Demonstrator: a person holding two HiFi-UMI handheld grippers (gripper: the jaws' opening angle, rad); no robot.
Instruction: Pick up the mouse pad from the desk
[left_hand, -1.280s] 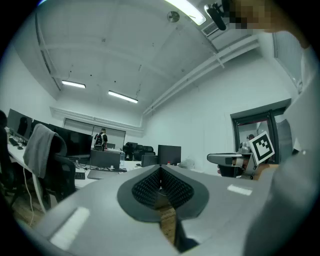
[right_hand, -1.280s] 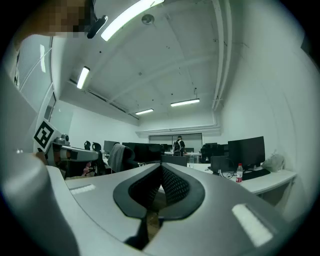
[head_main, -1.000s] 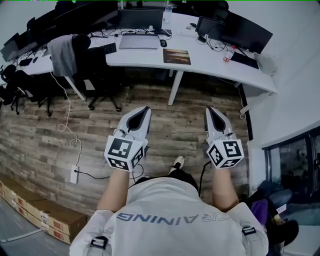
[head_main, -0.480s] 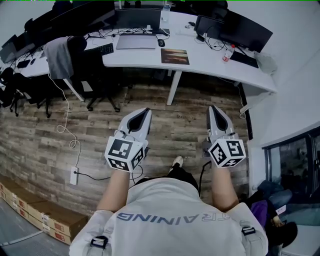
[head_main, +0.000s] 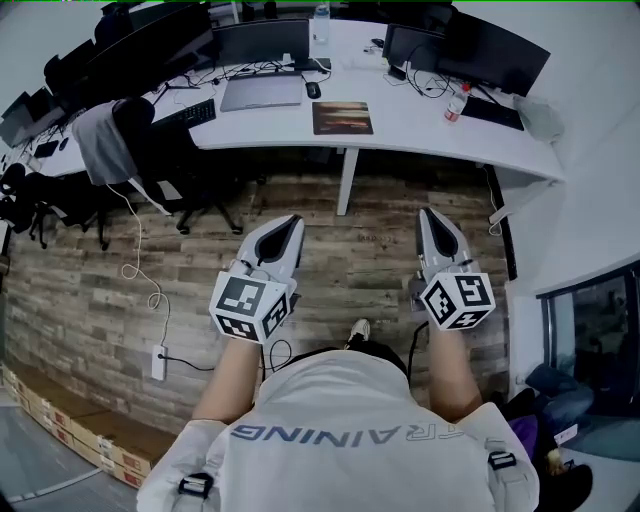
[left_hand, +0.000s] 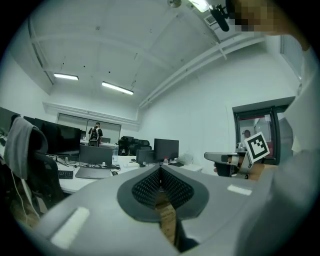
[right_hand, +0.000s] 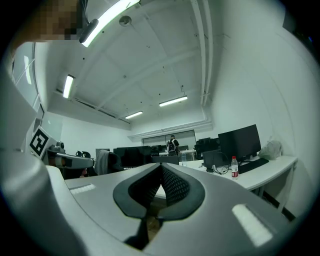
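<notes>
The mouse pad (head_main: 342, 117), a dark rectangle with a sunset print, lies flat on the white desk (head_main: 420, 125), just right of a closed laptop. My left gripper (head_main: 291, 221) (left_hand: 160, 169) and right gripper (head_main: 428, 213) (right_hand: 161, 166) are held level over the wooden floor and point at the desk, well short of it. Both are shut, with nothing between the jaws. The pad does not show clearly in either gripper view.
On the desk are a laptop (head_main: 261, 92), a mouse (head_main: 311, 90), monitors (head_main: 260, 42), a keyboard (head_main: 190, 112) and a bottle (head_main: 457, 103). A desk leg (head_main: 347, 180) stands below the pad. A chair with a grey garment (head_main: 105, 140) is at left. Cables (head_main: 160, 355) and boxes (head_main: 60, 425) lie on the floor.
The person has stepped toward the desk with both grippers, so the floor and boxes have slid back in the head view. Both jaws have stayed shut.
</notes>
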